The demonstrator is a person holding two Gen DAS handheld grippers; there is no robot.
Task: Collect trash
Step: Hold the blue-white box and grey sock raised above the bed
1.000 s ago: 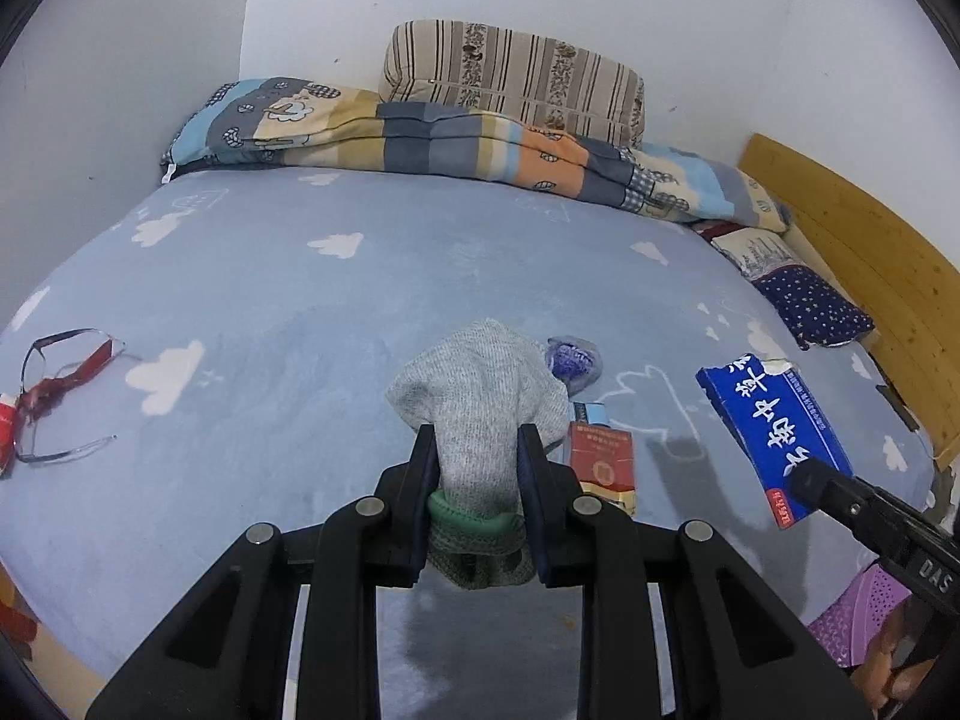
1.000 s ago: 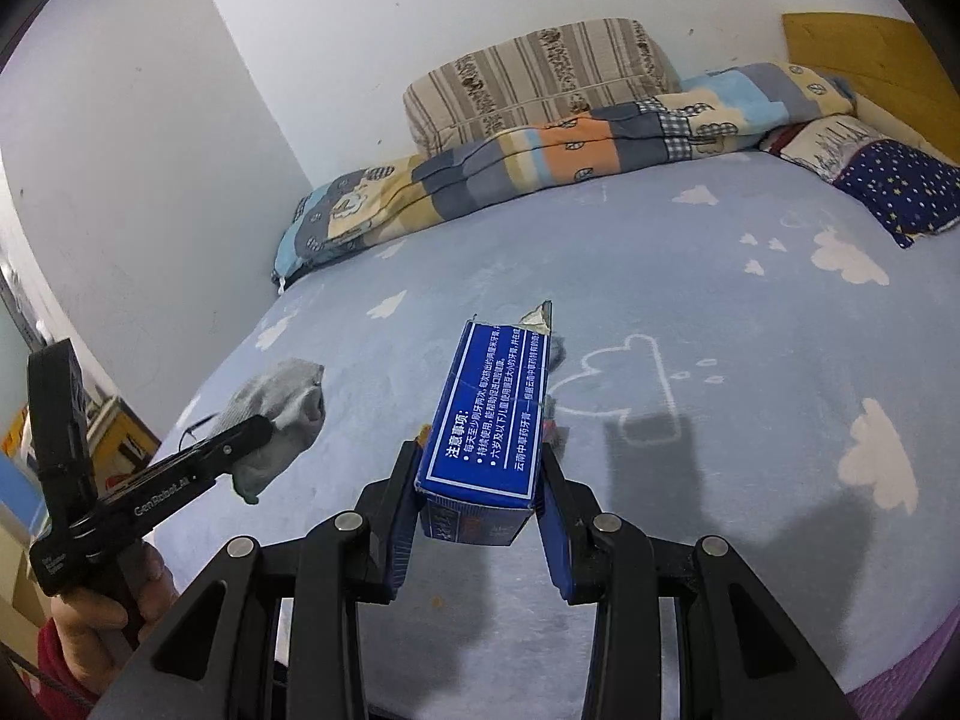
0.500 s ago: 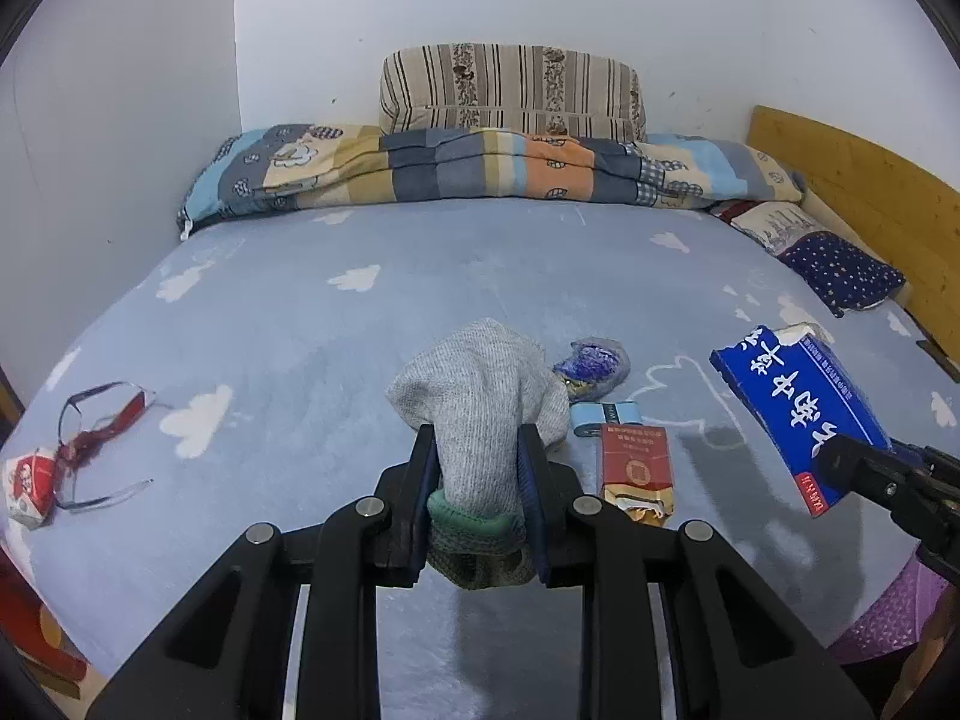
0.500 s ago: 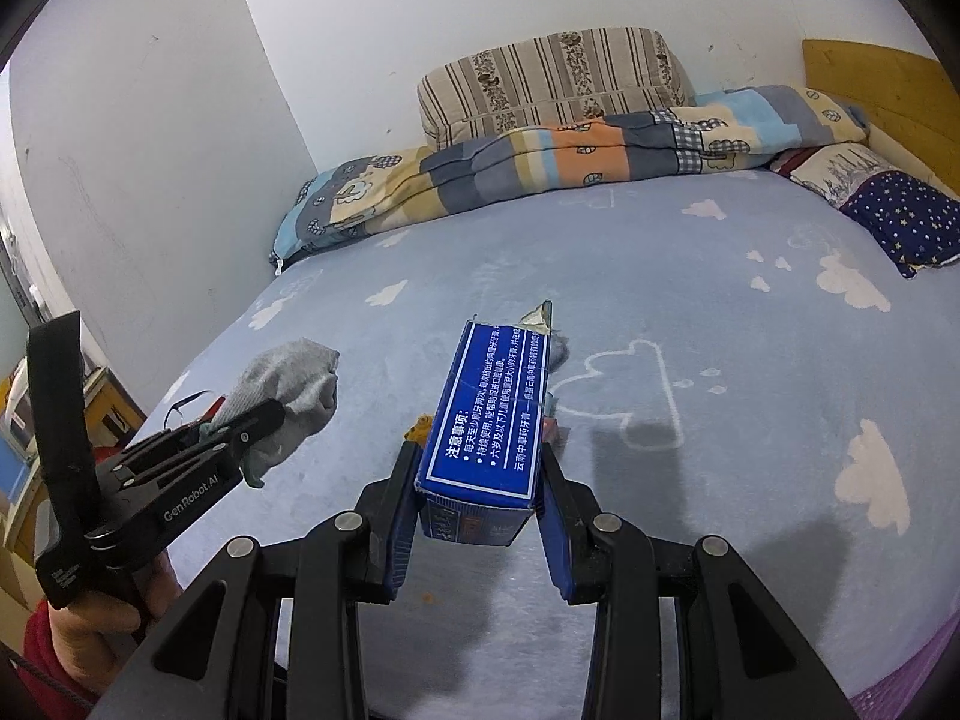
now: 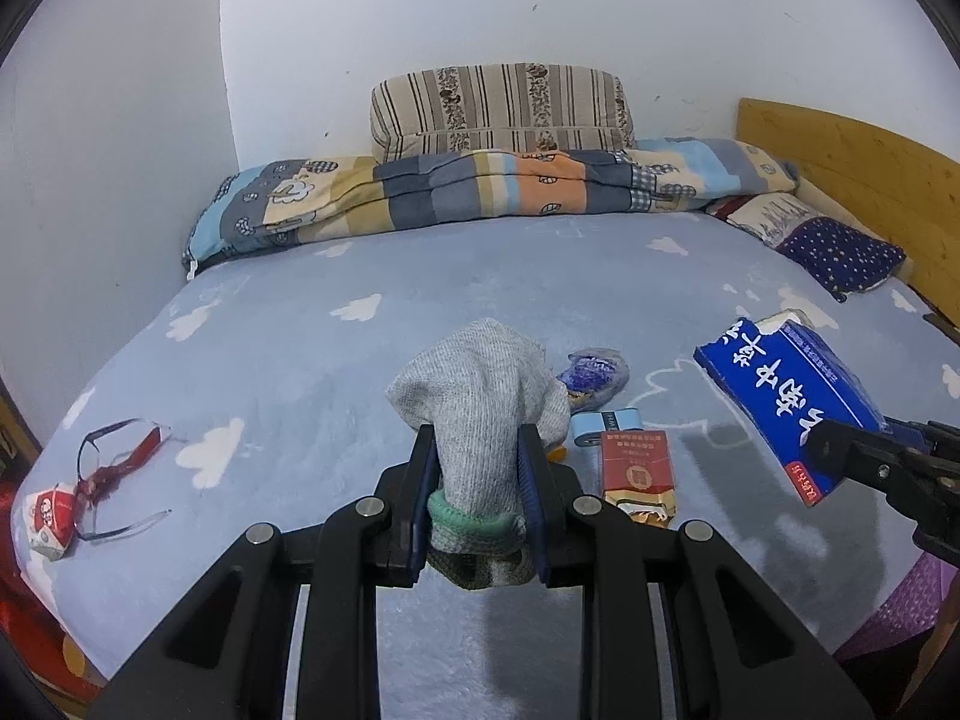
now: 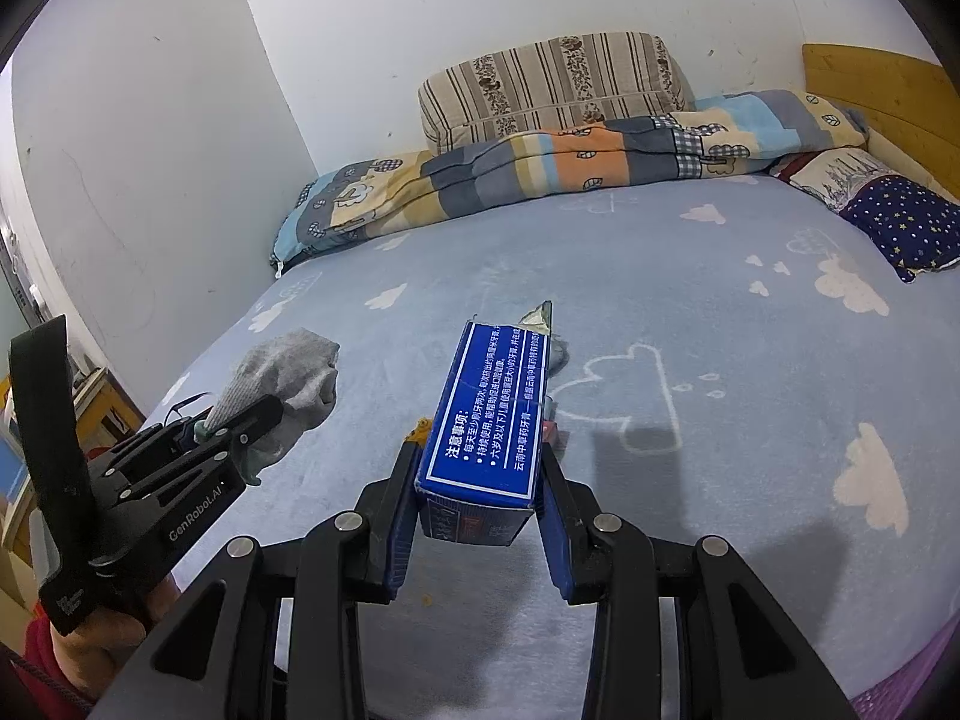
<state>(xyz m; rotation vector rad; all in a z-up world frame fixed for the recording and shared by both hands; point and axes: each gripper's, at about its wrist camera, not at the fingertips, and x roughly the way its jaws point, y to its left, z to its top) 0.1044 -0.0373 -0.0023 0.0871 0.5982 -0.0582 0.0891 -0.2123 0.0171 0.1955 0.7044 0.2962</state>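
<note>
We see a bed point(image 5: 288, 360) with a cloud-print blue sheet, set in a white-walled corner. The left tool point(image 5: 477, 468) pinches a grey sock point(image 5: 480, 396) above it. The right tool point(image 6: 480, 480) pinches a blue toothpaste box point(image 6: 498, 408). A red cigarette pack point(image 5: 636, 465) lies on the sheet beside eyeglasses point(image 5: 111, 468).

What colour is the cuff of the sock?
Green, on a grey sock; the cuff shows best in the left wrist view.

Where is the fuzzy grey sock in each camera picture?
Left wrist view: the grey knitted sock sits bottom centre, pinched in the left gripper.
Right wrist view: the sock is at middle left.
Shared landmark: the striped beige pillow against the back wall.
</note>
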